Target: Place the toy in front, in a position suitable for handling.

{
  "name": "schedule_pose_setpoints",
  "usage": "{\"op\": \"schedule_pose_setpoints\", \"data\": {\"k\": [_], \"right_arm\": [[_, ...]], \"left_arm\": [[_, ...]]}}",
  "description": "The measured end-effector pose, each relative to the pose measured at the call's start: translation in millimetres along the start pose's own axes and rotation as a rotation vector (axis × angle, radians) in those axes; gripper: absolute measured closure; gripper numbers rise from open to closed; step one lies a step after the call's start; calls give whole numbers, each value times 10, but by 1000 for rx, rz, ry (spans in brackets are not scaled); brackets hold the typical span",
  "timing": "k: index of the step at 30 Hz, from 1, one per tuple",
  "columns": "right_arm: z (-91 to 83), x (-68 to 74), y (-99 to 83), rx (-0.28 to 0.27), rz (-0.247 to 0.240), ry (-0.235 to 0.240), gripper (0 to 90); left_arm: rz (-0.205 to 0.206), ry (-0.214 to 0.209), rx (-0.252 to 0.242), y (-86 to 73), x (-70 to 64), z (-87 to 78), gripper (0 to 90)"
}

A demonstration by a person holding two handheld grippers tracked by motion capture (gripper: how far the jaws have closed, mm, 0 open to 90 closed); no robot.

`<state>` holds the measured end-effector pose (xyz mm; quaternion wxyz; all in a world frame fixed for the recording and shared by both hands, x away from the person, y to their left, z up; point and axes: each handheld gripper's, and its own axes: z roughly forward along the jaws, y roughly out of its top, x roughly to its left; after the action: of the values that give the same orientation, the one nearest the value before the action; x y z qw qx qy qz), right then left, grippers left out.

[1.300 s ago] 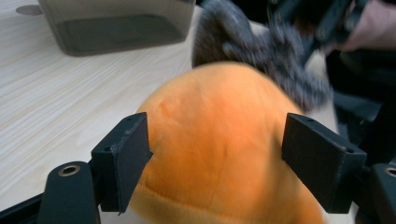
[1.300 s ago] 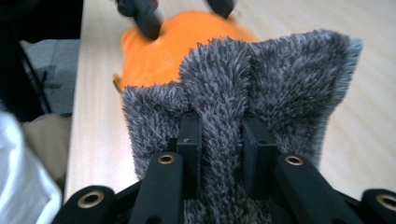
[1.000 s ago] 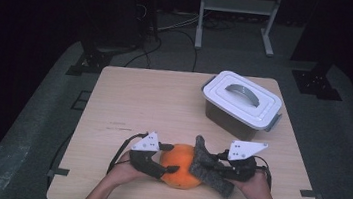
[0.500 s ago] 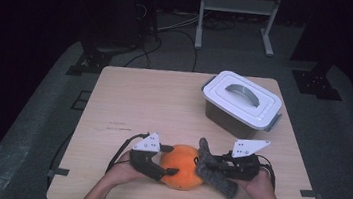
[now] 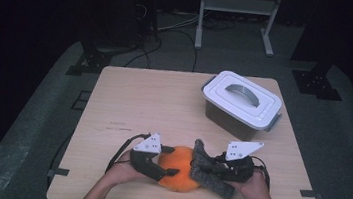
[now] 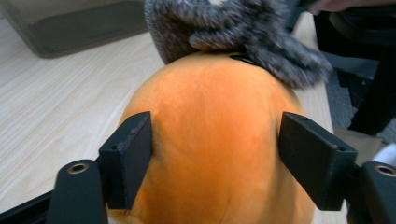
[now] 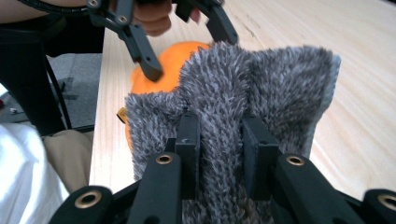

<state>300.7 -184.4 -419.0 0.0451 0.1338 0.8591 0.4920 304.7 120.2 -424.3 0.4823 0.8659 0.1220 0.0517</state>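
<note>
A round orange plush toy (image 5: 178,172) lies near the table's front edge with a grey furry piece (image 5: 208,176) draped against its right side. My left gripper (image 5: 163,173) comes in from the left. In the left gripper view its jaws press into both flanks of the orange plush toy (image 6: 210,130), and the grey furry piece (image 6: 233,23) lies over the far top. My right gripper (image 7: 219,154) is shut on a fold of the grey furry piece (image 7: 271,79). Beyond that fold are the orange plush toy (image 7: 173,56) and the left gripper (image 7: 194,53).
A grey lidded plastic box (image 5: 242,104) with a handle stands at the table's back right; its wall (image 6: 70,28) shows in the left gripper view. The wooden table (image 5: 153,107) stretches bare behind the toy. Cables and a metal stand sit on the floor beyond.
Both grippers and the plush toy stay almost where they were; the hands shift only slightly.
</note>
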Motion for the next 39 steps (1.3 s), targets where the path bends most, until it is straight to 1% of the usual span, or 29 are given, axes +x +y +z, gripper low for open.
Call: {"op": "schedule_pose_setpoints", "data": {"k": [1,3,4,5,6,8,9,10,11,12,13,14,15,16,17,20,22,23,24,25,27,29,30,32,34,35,37,39], "right_arm": [[-8,-27,-22,9,14,-1,703],[-31,-91,-73,41,29,-35,702],[-51,-122,-96,46,46,-43,702],[-70,-130,-99,40,50,-47,703],[-82,-128,-92,32,50,-49,703],[-94,-103,-47,-13,47,-38,703],[-80,-88,-26,-21,40,-31,703],[-62,-74,-15,-15,33,-28,702],[-24,-53,-10,4,15,-25,701],[-6,-42,-14,9,5,-23,701],[6,-28,-18,11,0,-18,702],[2,-22,-19,10,-8,-13,702],[-4,-13,-22,12,-16,-6,703],[-8,1,-30,13,-19,1,705],[-12,9,-40,15,-26,10,705],[-27,23,-55,11,-31,35,704],[-39,13,-35,6,-24,41,708],[-44,5,-22,-1,-19,39,711],[-48,-8,-2,-14,-16,35,714],[-51,-17,20,-30,-11,28,715],[-53,-35,76,-66,-6,18,716],[-43,-37,117,-78,-10,7,716],[-37,-37,125,-81,-12,5,716],[-33,-32,117,-65,-11,-9,716],[-40,-54,79,-56,4,-8,715],[-48,-67,55,-51,13,-5,715],[-64,-86,-1,-23,26,-2,714],[-79,-104,-74,1,53,8,713]], "left_arm": [[3,-4,2,3,-6,-6,284],[2,-11,7,17,-17,-4,285],[5,-15,6,20,-26,0,285],[12,-17,9,22,-30,-1,285],[18,-23,9,22,-34,-2,285],[17,-27,9,24,-25,-8,285],[16,-26,8,25,-23,-8,279],[23,-17,8,32,-19,-13,263],[28,-9,7,38,-17,-17,230],[24,4,0,51,-15,-22,202],[17,19,-9,61,-8,-24,180],[-2,34,-14,69,2,-20,148],[-25,39,-10,74,19,-13,108],[-44,34,-7,71,36,-3,86],[-49,27,-2,63,47,6,84],[-95,-16,17,16,66,78,74],[-99,-16,21,-6,68,97,78],[-96,-19,20,-14,68,92,117],[-81,-11,22,-11,63,78,160],[-53,-2,16,-4,47,63,233],[34,28,-4,30,-19,55,306],[97,59,-37,64,-86,73,332],[119,79,-48,81,-111,87,339],[141,95,-49,100,-135,117,340],[140,90,-48,99,-128,119,339],[136,83,-47,94,-124,114,336],[133,56,-35,77,-116,92,318],[127,27,-36,56,-113,66,291]]}}
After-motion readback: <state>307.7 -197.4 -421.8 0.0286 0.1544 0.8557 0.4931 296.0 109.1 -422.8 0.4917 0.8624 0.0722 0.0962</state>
